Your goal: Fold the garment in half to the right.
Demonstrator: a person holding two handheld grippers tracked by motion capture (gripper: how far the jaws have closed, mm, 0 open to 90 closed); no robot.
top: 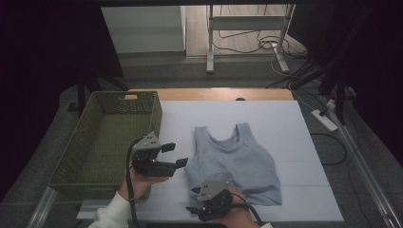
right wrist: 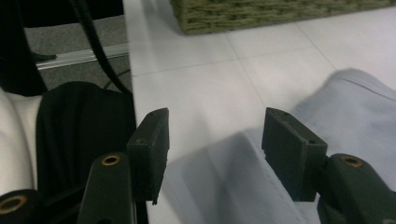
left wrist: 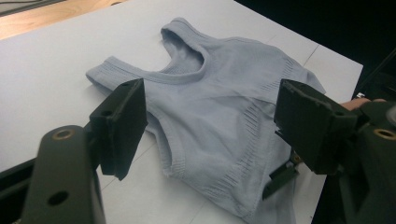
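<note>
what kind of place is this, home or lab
Most likely a lab or recording studio: a white table ringed by dark curtains, cables loose on the floor by a metal stand, a power strip beside it.

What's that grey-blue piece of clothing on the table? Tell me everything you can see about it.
It is a small sleeveless tank top in pale grey-blue, seemingly a soft ribbed knit, with two shoulder straps, a scooped neckline and armholes. It lies flat and spread out on the white table surface, straps pointing away from the person, hem nearest them, slightly skewed and lightly wrinkled. Both grippers hover near its lower edge with jaws open; neither holds it.
</note>
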